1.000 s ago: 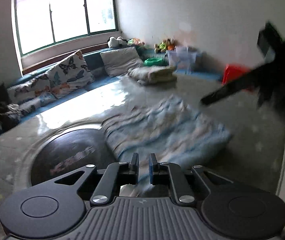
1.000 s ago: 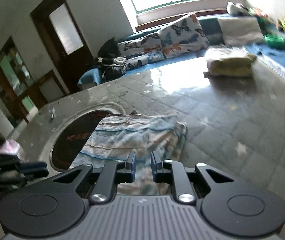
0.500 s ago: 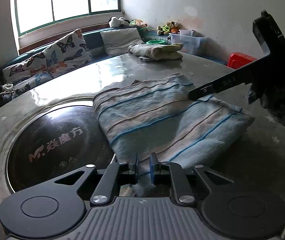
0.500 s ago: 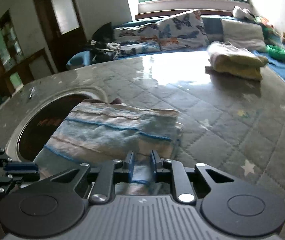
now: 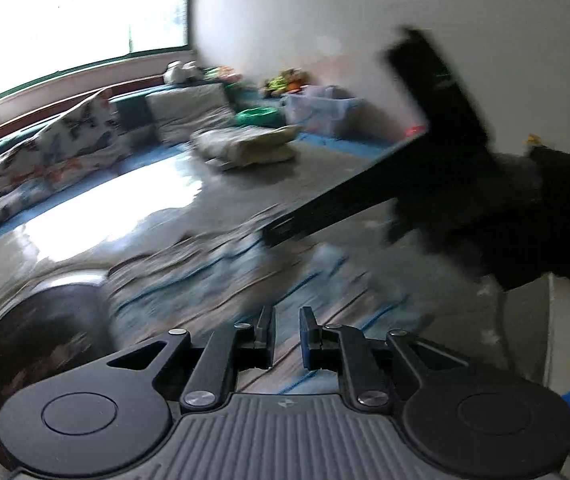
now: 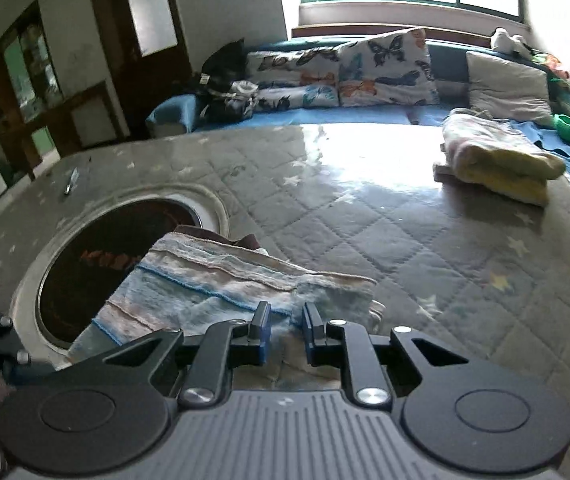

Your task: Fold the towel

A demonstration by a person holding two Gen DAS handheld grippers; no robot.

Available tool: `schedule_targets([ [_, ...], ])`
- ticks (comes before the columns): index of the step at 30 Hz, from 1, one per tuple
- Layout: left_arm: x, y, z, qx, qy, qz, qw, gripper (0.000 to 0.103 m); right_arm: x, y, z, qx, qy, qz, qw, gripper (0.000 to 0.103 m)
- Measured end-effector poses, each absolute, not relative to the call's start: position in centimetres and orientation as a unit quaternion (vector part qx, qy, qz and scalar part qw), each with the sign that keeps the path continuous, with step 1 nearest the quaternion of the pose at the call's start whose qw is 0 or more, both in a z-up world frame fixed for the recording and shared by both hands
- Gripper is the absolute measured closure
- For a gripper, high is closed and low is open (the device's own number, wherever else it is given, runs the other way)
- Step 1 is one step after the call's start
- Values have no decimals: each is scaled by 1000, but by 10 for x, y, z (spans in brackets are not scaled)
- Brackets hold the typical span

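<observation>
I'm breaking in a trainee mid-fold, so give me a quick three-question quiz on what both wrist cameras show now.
1. True or false: the striped towel partly overlaps the dark round inset in the table.
2. Which gripper's view is sharp enough to judge the towel's fold: A) left gripper B) right gripper?
3. Fill in: the other folded pile, the yellow and pink towels, sits at the table's far ____ side in the right wrist view.

Key
1. True.
2. B; the left view is motion-blurred.
3. Right.
</observation>
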State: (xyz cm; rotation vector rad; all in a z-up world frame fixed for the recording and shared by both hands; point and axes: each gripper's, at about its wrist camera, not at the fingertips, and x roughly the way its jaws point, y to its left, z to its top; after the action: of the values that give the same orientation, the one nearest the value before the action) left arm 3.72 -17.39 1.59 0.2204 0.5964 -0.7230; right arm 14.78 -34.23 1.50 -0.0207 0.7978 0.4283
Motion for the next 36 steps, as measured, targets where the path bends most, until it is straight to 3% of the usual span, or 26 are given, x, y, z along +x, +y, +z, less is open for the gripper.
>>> schedule_targets([
  [8,44,-212,-11,122,314,-397,854,89,165,-336,3,-30,405,210,889,87],
  [36,33,-199,-18,104,323,-400,852,89,176,-298,20,-86,397,283,869,84],
])
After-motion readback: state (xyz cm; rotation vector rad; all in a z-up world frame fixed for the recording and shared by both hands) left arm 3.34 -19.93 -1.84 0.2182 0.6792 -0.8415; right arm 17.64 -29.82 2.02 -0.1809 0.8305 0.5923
